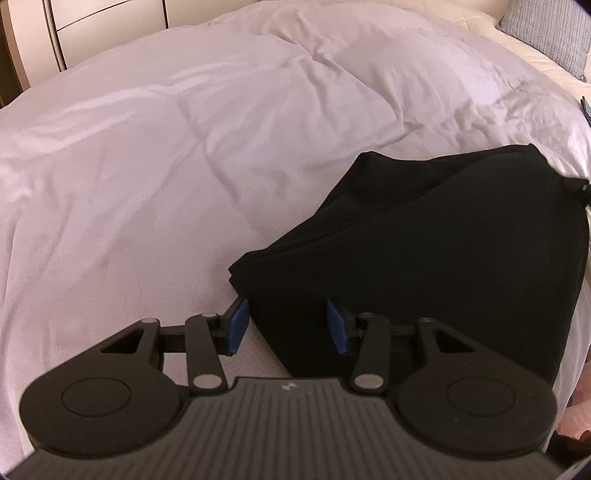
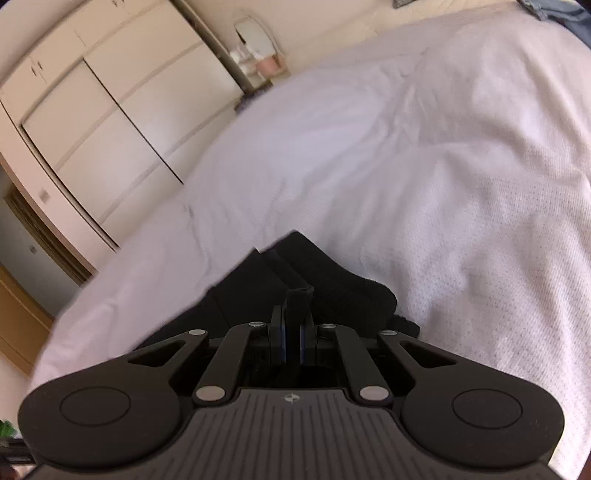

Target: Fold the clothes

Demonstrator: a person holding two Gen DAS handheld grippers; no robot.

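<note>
A black garment (image 1: 424, 251) lies partly folded on a white bed cover (image 1: 184, 147), at the right of the left wrist view. My left gripper (image 1: 286, 325) is open, its blue pads (image 1: 238, 323) spread on either side of the garment's near left edge, with nothing held. In the right wrist view my right gripper (image 2: 293, 328) is shut on a bunched fold of the black garment (image 2: 325, 284), which hangs in front of it over the bed cover (image 2: 443, 184).
White wardrobe doors (image 2: 92, 122) stand beyond the bed's left side. A checked grey pillow (image 1: 550, 33) lies at the head of the bed, far right. A small shelf with a pink pot (image 2: 266, 66) stands by the wall.
</note>
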